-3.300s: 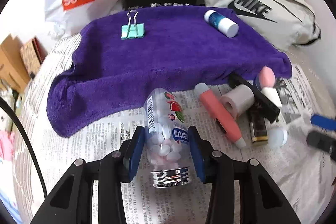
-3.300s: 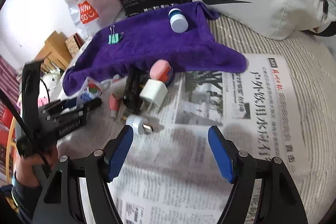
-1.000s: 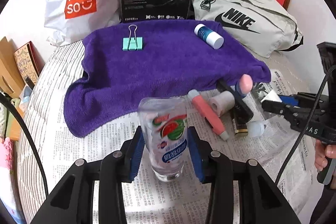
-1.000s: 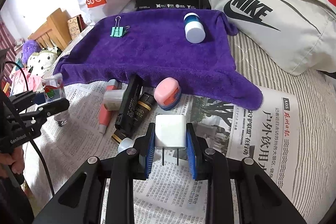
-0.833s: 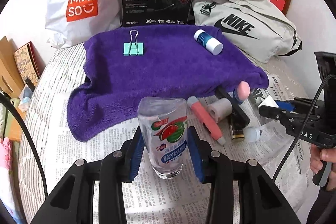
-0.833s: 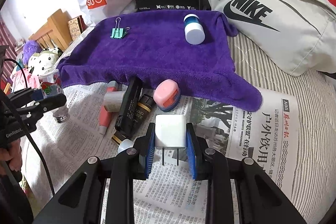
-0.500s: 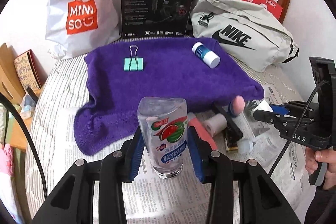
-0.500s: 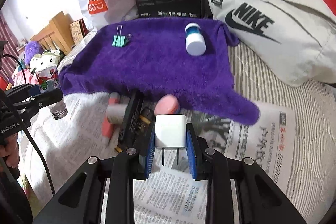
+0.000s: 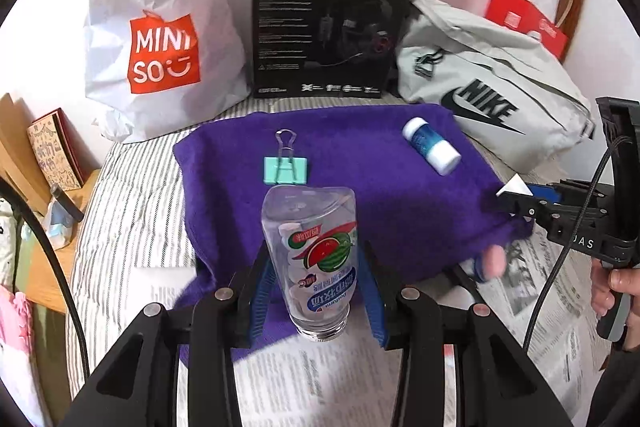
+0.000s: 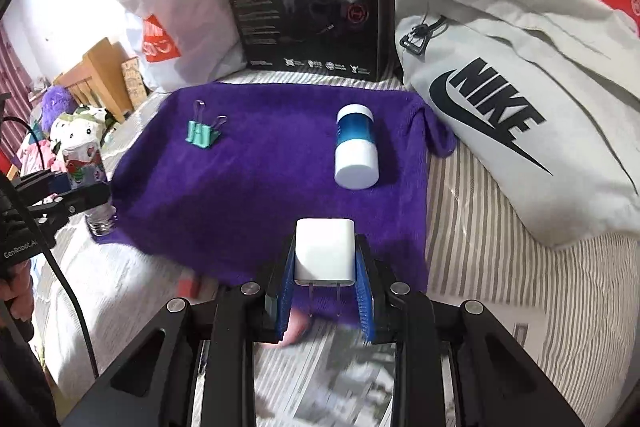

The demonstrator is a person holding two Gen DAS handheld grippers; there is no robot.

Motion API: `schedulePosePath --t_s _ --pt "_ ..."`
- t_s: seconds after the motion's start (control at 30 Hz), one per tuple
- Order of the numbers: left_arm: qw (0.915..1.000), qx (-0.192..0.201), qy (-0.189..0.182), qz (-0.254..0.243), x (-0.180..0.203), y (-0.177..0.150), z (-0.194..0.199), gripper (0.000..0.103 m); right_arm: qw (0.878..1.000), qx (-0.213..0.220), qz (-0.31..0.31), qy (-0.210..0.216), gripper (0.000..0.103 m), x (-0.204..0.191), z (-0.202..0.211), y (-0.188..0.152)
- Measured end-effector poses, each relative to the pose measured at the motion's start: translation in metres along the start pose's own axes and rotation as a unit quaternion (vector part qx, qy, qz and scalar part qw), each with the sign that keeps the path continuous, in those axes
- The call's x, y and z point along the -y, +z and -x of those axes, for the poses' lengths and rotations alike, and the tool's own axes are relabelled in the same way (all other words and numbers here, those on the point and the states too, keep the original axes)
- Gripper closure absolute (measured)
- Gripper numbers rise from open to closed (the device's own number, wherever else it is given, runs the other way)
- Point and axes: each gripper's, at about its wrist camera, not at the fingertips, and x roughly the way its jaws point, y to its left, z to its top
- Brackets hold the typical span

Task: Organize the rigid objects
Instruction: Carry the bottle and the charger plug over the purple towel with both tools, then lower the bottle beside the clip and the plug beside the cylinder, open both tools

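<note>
binder clip (image 9: 285, 167) left of tube (image 9: 431, 145), both on towel (image 9: 380, 203)

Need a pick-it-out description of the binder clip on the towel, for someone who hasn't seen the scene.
Find the purple towel spread on the striped bed in front of the black box. On its left half lies the binder clip, alone and apart from the blue-and-white tube on the right half. It is the only mint-green thing there, flat-bodied with silver wire handles.

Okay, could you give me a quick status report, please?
Left gripper shut on candy bottle. Right gripper shut on white charger. Both over purple towel; binder clip, blue tube already there.
</note>
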Motion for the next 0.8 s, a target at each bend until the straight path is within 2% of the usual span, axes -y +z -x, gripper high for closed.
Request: schedulePosePath --t_s 0.37,0.53,0.8 --pt "0.9992 -0.037 0.002 0.017 -0.024 0.013 -0.051 0.065 0.999 -0.033 -0.001 -0.020 0.076 0.012 -0.059 0.013" --pt "0.9990 -0.041 -0.005 0.018 -0.025 0.019 -0.063 0.065 0.999 -0.031 0.008 -0.028 0.076 0.011 -0.068 0.011" --pt "0.9982 -0.059 0.015 0.001 -0.019 0.028 -0.086 0.065 0.999 -0.029 0.017 -0.028 0.076 0.010 -0.072 0.017"
